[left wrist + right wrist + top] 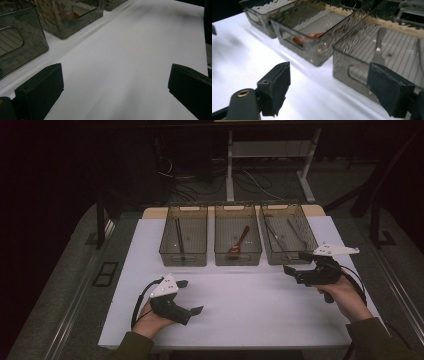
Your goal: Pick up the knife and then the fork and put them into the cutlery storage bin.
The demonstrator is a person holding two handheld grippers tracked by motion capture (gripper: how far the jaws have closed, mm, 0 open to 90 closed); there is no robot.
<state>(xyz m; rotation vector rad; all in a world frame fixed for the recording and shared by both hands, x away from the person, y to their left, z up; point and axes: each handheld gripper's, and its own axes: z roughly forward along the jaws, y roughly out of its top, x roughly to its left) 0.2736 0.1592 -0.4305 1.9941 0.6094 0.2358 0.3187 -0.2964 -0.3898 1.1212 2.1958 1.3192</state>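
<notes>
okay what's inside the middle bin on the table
The middle bin holds a red spoon, lying at a slant with its bowl toward the near wall. The tinted wall blurs the near floor, so anything small there can't be told.

two black grippers — the left gripper (190, 296) and right gripper (295, 263) — each topped by a grey three-cornered plate, black cables trailing behind the jaws; olive sleeves.
</notes>
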